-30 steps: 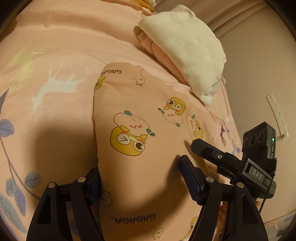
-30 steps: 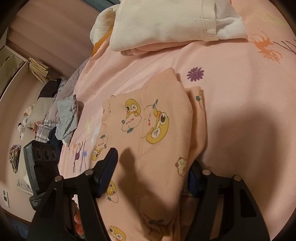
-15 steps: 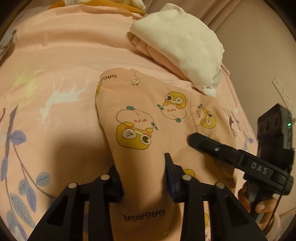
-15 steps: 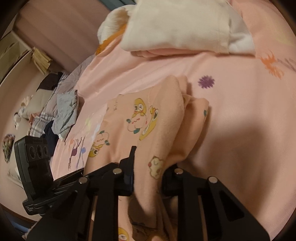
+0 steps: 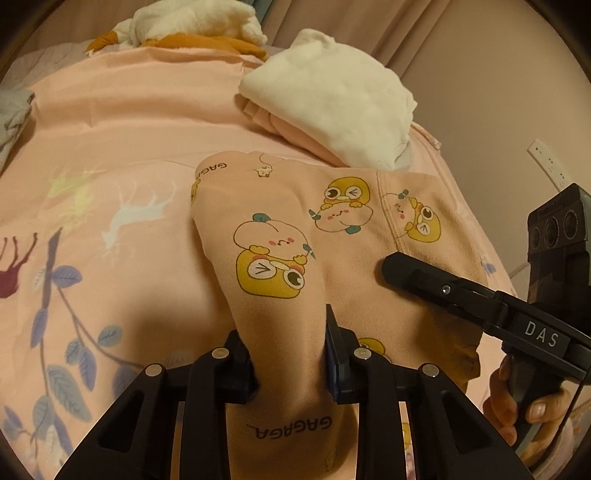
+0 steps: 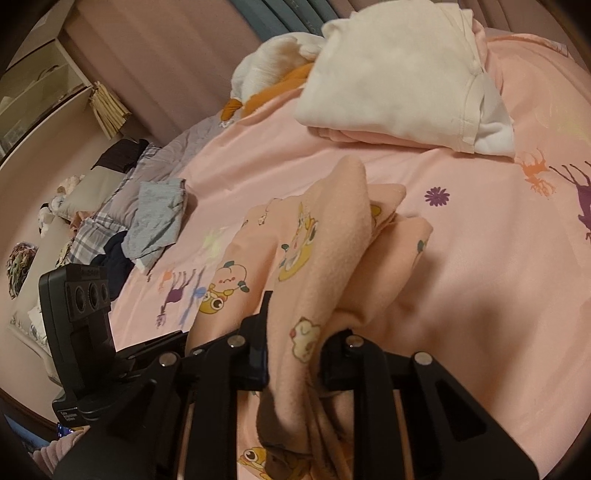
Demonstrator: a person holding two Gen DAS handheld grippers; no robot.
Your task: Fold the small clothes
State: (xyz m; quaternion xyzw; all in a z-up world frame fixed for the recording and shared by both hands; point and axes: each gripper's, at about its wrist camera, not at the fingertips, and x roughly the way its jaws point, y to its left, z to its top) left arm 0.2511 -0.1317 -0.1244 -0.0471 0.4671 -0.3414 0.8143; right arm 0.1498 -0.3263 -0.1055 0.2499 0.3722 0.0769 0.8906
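Observation:
A small pink garment with yellow cartoon prints (image 5: 295,229) lies on the pink bedsheet (image 5: 129,122). My left gripper (image 5: 290,354) is shut on its near left edge, pinching a ridge of cloth. My right gripper (image 6: 295,350) is shut on the garment's (image 6: 325,236) other near edge, and the cloth rises in a fold between its fingers. The right gripper also shows in the left wrist view (image 5: 461,291) at the garment's right side. The left gripper's body shows at the left of the right wrist view (image 6: 81,314).
A folded stack with a white garment on top (image 5: 332,107) lies just beyond the pink garment. A white and orange plush (image 5: 192,26) sits at the bed's far end. Loose grey and plaid clothes (image 6: 147,218) lie at the bed's left side. A wall (image 5: 517,92) is on the right.
Both grippers have closed on the garment's near edges, which they straddled open one second ago. Both have lifted, pulling the cloth up into ridges.

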